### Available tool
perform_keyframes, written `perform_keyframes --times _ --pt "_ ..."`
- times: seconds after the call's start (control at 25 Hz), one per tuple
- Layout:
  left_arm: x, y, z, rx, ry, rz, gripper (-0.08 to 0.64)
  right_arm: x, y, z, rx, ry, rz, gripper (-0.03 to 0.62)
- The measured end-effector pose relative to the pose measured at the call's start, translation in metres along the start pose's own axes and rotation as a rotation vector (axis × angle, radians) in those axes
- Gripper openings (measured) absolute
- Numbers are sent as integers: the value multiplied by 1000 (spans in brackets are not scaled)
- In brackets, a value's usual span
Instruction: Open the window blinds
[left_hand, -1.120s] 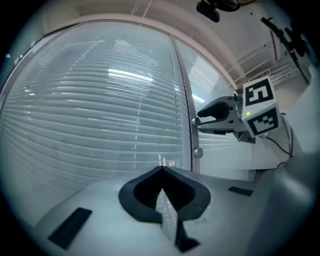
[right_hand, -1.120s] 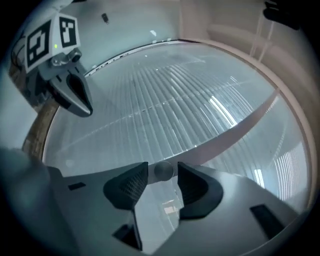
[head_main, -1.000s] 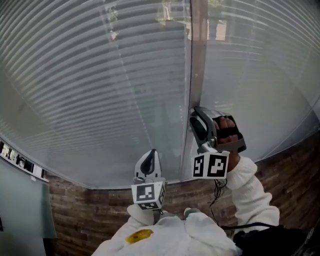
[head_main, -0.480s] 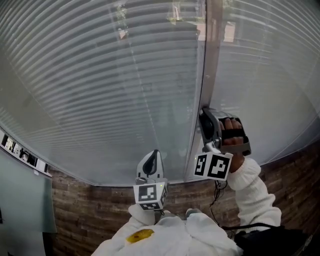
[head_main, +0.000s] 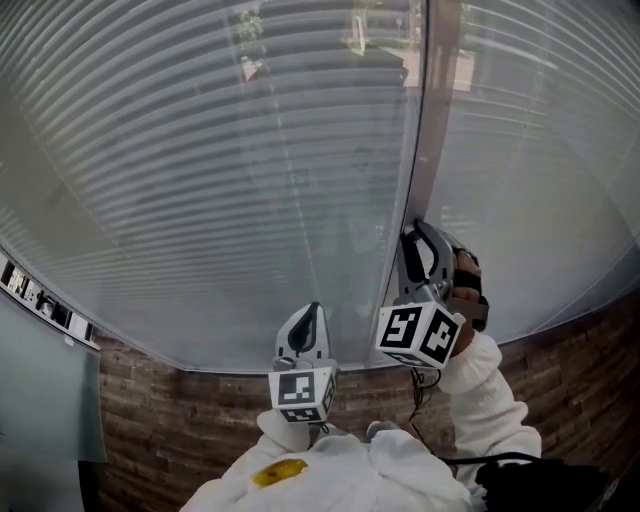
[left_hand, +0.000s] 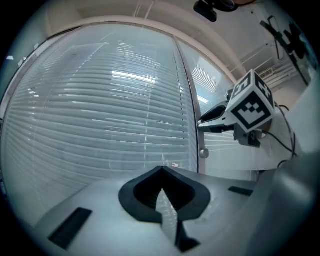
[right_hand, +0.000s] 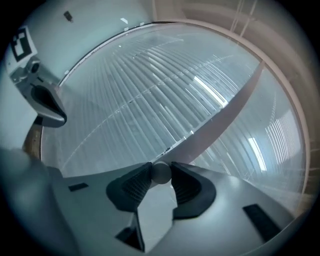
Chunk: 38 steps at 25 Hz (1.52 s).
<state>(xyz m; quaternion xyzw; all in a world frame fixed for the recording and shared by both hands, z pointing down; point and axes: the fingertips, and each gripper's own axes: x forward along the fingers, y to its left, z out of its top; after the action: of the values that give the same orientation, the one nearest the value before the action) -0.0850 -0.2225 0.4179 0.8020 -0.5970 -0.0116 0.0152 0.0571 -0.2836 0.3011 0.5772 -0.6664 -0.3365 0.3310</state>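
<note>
Closed slatted blinds (head_main: 220, 180) fill the window, split by a pale upright frame bar (head_main: 436, 110). A small round grey knob (right_hand: 161, 172) sticks out of that bar; the left gripper view shows the knob (left_hand: 203, 153) low on the bar. My right gripper (head_main: 415, 235) points level at the bar. Its jaws have just been closing, and the right gripper (right_hand: 161, 175) now has both pads pressed on the knob. My left gripper (head_main: 306, 318) hangs lower and to the left, short of the blinds. In its own view the left gripper (left_hand: 161, 182) is shut with nothing in it.
A brown brick wall (head_main: 180, 420) runs under the sill. A grey-green panel (head_main: 40, 420) stands at the lower left. White sleeves (head_main: 490, 400) lead back from both grippers. The right gripper's marker cube (left_hand: 252, 102) shows in the left gripper view.
The right gripper has closed on the knob and rolled, so its marker cube now tilts more toward the camera. The left gripper has stayed where it was.
</note>
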Motion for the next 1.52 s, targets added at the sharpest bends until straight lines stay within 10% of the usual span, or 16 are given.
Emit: perform_keyframes --times 1.52 --pt "-6 3 -6 -28 11 -27 0 1 -18 -19 1817 -183 109 132"
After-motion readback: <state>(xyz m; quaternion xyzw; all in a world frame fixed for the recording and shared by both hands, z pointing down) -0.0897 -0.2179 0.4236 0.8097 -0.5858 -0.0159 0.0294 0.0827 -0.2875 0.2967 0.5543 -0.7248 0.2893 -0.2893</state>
